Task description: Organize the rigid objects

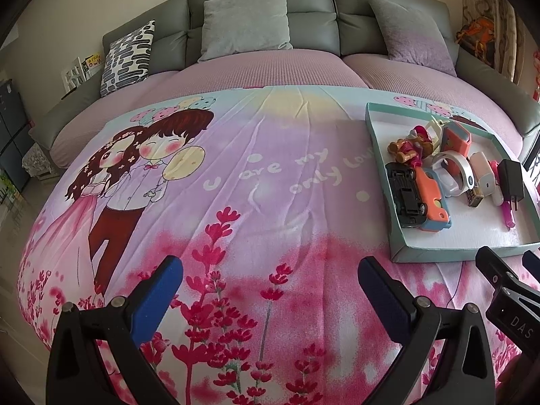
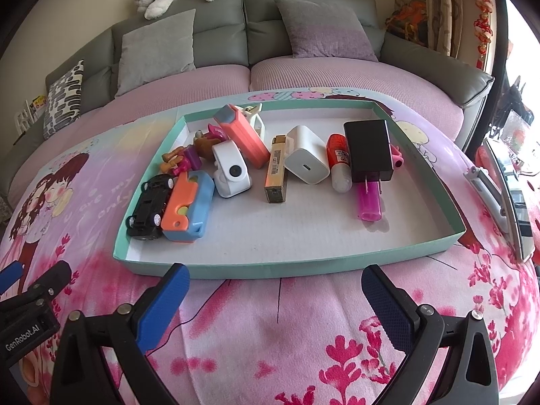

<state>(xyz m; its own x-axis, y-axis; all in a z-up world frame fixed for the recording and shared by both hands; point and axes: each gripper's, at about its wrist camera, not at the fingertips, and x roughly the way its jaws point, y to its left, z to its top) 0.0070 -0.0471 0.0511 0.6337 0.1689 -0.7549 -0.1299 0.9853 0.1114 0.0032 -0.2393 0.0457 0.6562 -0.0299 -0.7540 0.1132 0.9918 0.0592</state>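
Bed [image 1: 270,175] filled both views, printed pink cover, grey headboard cushions far. Shallow teal-edged tray [image 2: 256,268] sat on the cover, right of centre in the left wrist view, dead ahead in the right wrist view. All the small rigid items were already inside it, bunched along the far and left parts; near half of the tray floor was bare. Left to right: black toy car [image 2: 150,207] lying upside down, blue-and-orange toy block [image 2: 187,207] touching it, small figurines [image 2: 189,158] behind, white camera-like gadget [image 2: 233,172], orange case [image 2: 241,135] leaning over it, slim tan lighter-shaped stick [image 2: 276,168], white charger cube [image 2: 305,158], orange-capped white tube [image 2: 339,165], black plug adapter [image 2: 369,150] resting on a pink tube [image 2: 369,202]. Left gripper [image 1: 270,290] hovered over the cover near the tray's near-left corner, jaws wide, nothing in them. Right gripper [image 2: 275,293] sat just short of the tray's near wall, jaws wide, also empty. Handling guess: everything light, hard plastic, stiff, no crush risk. Chargers smooth and boxy, so take them across the flat faces. Tubes round and likely to roll, so grip mid-barrel. Car best pinched across the body sides, not the wheels. Adapter has to come off before the pink tube is reachable. Tray looked like thin card, likely to slide if nudged.
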